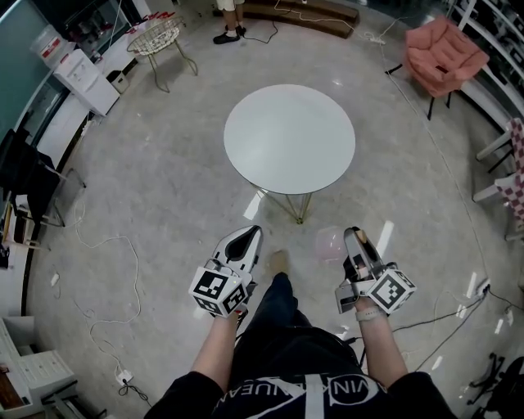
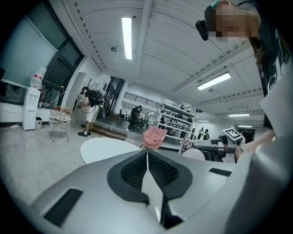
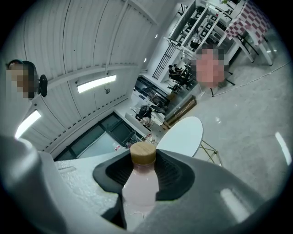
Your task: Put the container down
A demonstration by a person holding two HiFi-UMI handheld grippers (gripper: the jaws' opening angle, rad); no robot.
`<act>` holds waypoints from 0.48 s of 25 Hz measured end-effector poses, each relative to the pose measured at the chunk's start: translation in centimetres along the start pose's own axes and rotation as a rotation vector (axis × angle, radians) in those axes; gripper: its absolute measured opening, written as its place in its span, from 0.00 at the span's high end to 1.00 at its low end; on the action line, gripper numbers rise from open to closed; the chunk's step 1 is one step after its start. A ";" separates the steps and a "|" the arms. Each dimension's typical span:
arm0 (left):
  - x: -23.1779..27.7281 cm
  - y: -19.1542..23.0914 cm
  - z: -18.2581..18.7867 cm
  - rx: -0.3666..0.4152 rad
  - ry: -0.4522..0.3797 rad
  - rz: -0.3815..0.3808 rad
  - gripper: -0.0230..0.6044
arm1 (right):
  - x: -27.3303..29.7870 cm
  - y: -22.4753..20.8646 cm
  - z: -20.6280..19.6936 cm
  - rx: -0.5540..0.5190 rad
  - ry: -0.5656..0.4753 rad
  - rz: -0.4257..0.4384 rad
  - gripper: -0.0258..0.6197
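Observation:
The container is a pale pink bottle (image 3: pixel 139 187) with a round wooden cap (image 3: pixel 143 153). It stands upright between the dark pads of my right gripper (image 3: pixel 143 170), which is shut on it. In the head view the bottle (image 1: pixel 330 243) shows as a pink blur left of the right gripper (image 1: pixel 354 237), held in the air short of the round white table (image 1: pixel 289 139). My left gripper (image 1: pixel 248 234) hangs beside it at the same height. Its pads (image 2: pixel 137 171) meet with nothing between them. The left gripper view shows the bottle (image 2: pixel 193 154) off to the right.
A pink armchair (image 1: pixel 442 53) stands at the back right, with a wire basket stand (image 1: pixel 155 37) and a white water dispenser (image 1: pixel 86 80) at the back left. Cables trail over the grey floor (image 1: pixel 106 245). A person (image 1: pixel 229 16) stands beyond the table.

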State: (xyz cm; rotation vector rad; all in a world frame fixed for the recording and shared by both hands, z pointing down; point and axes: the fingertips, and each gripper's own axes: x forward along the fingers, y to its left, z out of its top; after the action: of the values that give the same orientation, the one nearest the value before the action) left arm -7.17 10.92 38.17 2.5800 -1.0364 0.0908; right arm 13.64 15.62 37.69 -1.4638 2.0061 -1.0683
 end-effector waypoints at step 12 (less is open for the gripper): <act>7.1 5.2 2.5 -0.017 0.026 -0.011 0.94 | 8.3 -2.1 2.8 0.011 0.030 -0.013 0.75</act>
State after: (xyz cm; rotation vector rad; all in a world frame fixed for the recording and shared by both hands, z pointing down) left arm -5.71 1.92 38.75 2.5623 -1.0094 0.1127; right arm 14.04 6.63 38.45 -1.4649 2.0106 -1.1115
